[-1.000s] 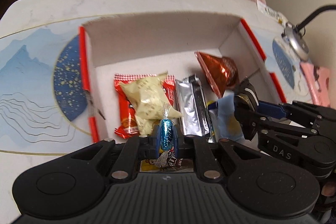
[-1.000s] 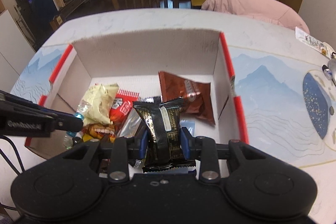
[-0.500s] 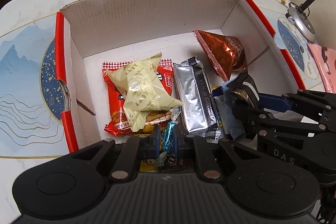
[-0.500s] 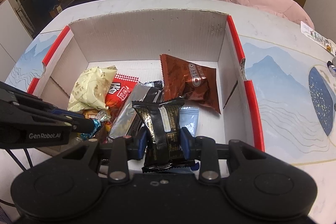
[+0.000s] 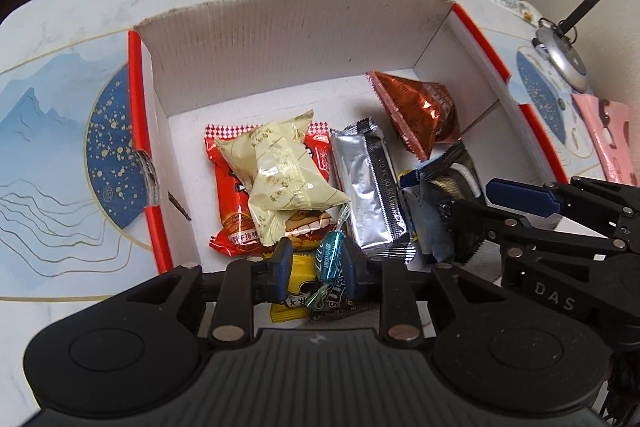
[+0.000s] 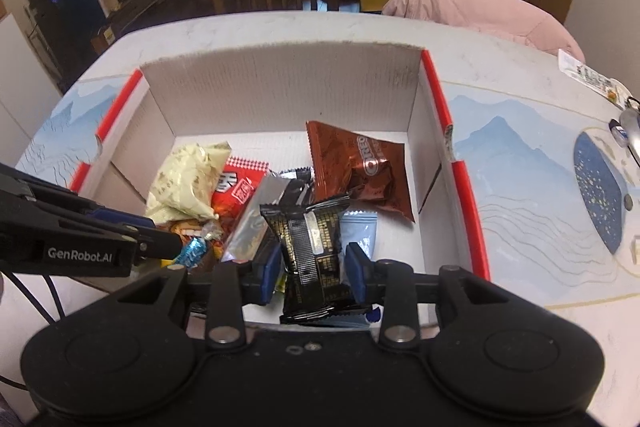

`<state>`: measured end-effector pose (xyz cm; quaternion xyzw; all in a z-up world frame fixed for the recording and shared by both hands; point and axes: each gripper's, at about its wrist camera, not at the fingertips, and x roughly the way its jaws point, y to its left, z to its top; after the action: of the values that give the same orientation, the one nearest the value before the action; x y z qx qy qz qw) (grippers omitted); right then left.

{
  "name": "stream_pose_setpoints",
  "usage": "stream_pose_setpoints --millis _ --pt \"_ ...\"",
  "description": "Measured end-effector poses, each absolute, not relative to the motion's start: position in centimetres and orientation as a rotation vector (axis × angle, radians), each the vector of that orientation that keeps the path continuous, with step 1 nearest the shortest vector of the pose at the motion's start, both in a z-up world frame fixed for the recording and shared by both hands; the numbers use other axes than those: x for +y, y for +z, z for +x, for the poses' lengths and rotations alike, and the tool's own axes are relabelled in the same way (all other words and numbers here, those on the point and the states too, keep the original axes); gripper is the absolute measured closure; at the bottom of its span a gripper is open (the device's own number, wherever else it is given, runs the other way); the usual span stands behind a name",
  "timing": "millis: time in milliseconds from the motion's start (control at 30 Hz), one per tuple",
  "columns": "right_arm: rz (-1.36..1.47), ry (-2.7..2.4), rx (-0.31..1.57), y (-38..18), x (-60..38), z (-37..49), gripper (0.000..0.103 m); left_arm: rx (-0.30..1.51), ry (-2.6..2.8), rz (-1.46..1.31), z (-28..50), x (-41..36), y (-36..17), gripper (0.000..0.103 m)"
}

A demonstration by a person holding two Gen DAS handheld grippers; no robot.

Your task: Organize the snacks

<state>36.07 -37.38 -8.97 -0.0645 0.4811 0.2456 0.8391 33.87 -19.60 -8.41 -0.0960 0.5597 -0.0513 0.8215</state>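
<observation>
- The white cardboard box with red edges is sitting open on the tabletop, which carries a blue mountain print.
- Inside it at the left, a pale yellow packet is lying on top of a red snack packet.
- My left claw is hanging over the near edge of the box with its jaws spread; the teal-wrapped candy is resting between them against the right pad, with a gap on the other side, so I am not gripping it.
- Under that claw a yellow packet and a dark candy wrapper are lying.
- A silver foil bar is lying just right of the red packet.
- A brown Oreo pouch is lying toward the box's far right corner.
- My right claw is sitting low at the box's near right; its jaws are parted wider than the black-and-gold packet standing between them, with a gap on each side, so nothing is clamped.
- A light blue packet is lying just behind that one.
</observation>
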Motion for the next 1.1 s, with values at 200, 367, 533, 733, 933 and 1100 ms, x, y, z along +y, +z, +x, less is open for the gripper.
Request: stream_pose_setpoints --millis 200,367,533,733,933,1100 --pt "-0.129 0.503 0.989 -7.2 -37.3 34.7 0.067 1.128 -0.132 -0.206 32.3 -18.2 -6.5 0.039" --pt "-0.109 0.494 0.962 -5.9 -37.1 33.5 0.053 1.082 -0.137 -0.219 31.3 -17.1 -5.2 0.036" --pt "-0.103 0.472 0.918 -4.8 -36.7 32.1 0.01 1.045 -0.162 -0.225 30.2 -16.2 -4.1 0.035" --pt "-0.086 0.459 0.888 -3.3 -36.7 30.6 0.006 1.001 -0.181 -0.215 28.5 -15.6 -2.8 0.022" --pt "-0.019 0.442 0.829 -1.7 -37.7 28.8 0.0 0.937 -0.206 -0.206 26.4 -14.9 -0.9 0.016" --pt "0.081 0.424 0.76 -0.5 -38.9 26.6 0.0 0.877 -0.212 -0.197 24.6 -14.4 0.7 0.009"
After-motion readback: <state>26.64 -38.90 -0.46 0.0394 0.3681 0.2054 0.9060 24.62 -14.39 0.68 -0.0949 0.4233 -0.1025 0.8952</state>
